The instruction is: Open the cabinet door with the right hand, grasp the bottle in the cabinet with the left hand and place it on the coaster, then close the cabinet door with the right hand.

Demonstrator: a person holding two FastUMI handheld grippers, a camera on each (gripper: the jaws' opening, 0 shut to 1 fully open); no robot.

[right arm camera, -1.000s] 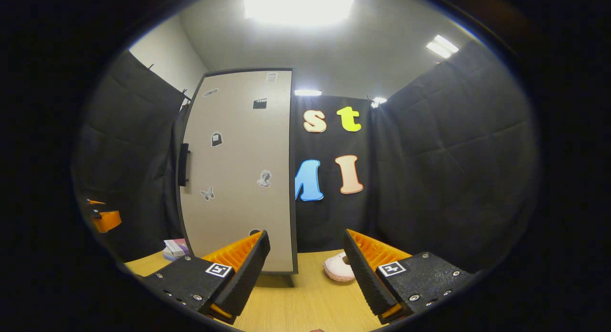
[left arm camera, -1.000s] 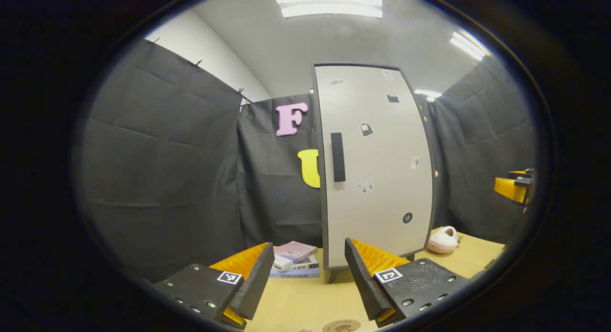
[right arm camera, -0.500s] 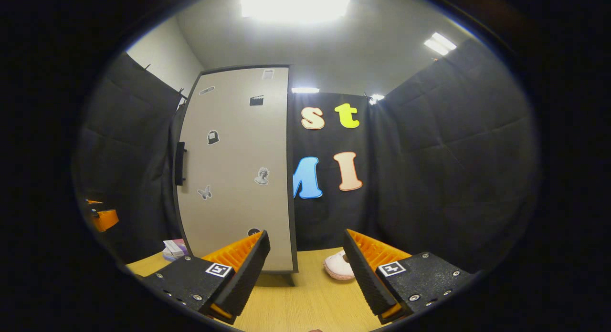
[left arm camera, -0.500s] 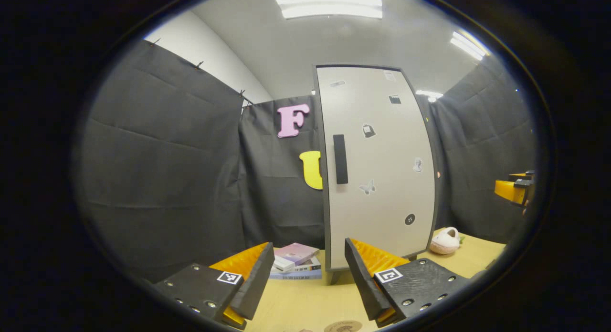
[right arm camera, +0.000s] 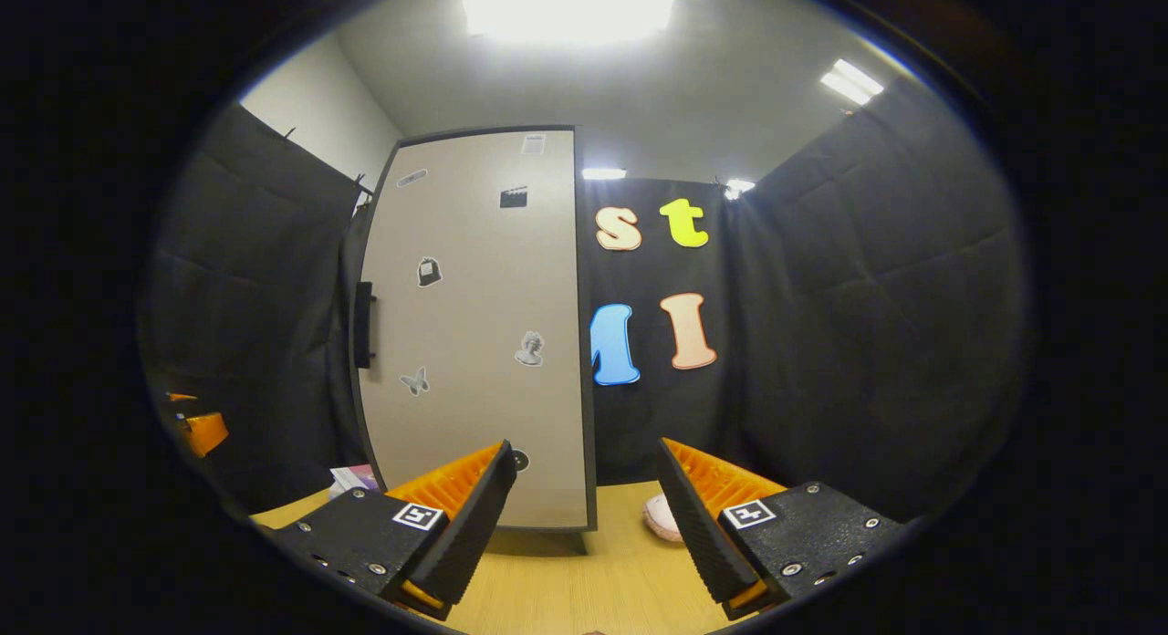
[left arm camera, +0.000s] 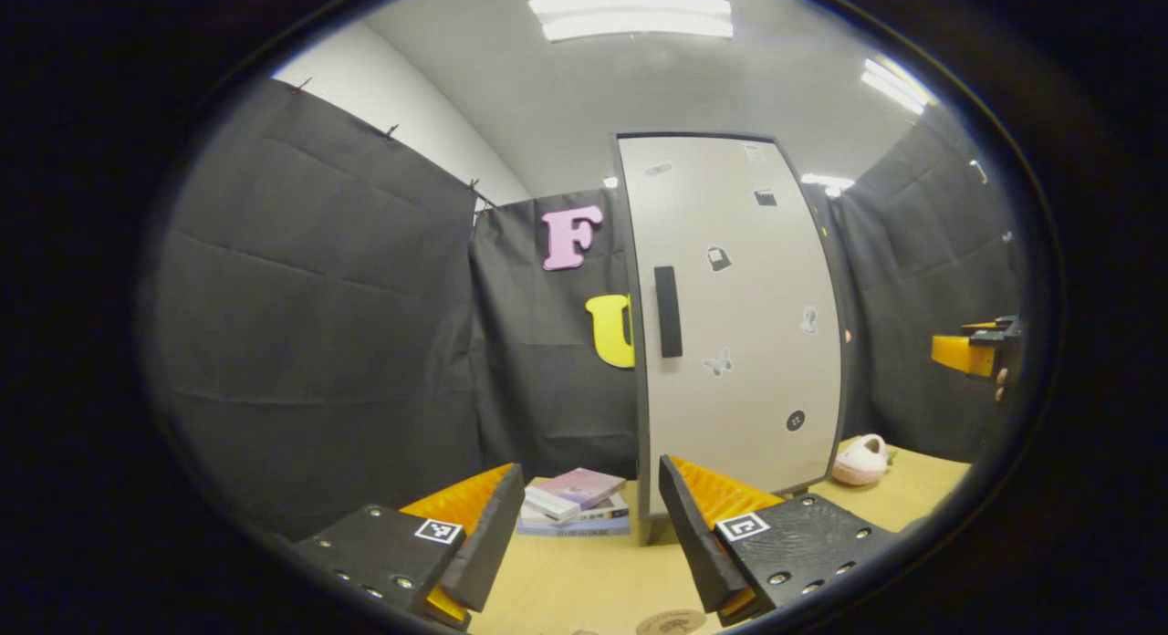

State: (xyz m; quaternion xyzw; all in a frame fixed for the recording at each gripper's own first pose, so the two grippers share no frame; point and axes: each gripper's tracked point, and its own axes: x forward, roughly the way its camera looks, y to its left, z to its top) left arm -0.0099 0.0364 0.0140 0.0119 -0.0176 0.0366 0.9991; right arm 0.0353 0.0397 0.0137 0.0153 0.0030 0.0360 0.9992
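Hovering low over the wooden table (left arm camera: pixel 584 585), the left gripper (left arm camera: pixel 584 539) has its fingers spread wide with nothing between them. Just under it, at the near edge of the table, lies a round coaster (left arm camera: pixel 673 623), flat and partly cut off. A little beyond sits a small stack of books (left arm camera: pixel 575 507), lying flat beside the foot of the cabinet. The cabinet (left arm camera: pixel 735 325) stands upright, its long axis vertical, its pale door (left arm camera: pixel 757 379) shut and facing the grippers. A dark bar handle (left arm camera: pixel 668 311) runs vertically near the door's left edge, and small stickers dot the panel. The bottle is not seen with the door shut. To the right of the cabinet's base rests a pink plush slipper (left arm camera: pixel 858 460).

In the right gripper view, the right gripper (right arm camera: pixel 584 530) also hangs over the table (right arm camera: pixel 566 598), fingers wide apart and holding nothing. The cabinet (right arm camera: pixel 474 334) rises ahead and to its left, the handle (right arm camera: pixel 363 325) at the door's far left edge, well apart from the fingers. The slipper (right arm camera: pixel 659 518) peeks out behind one finger.
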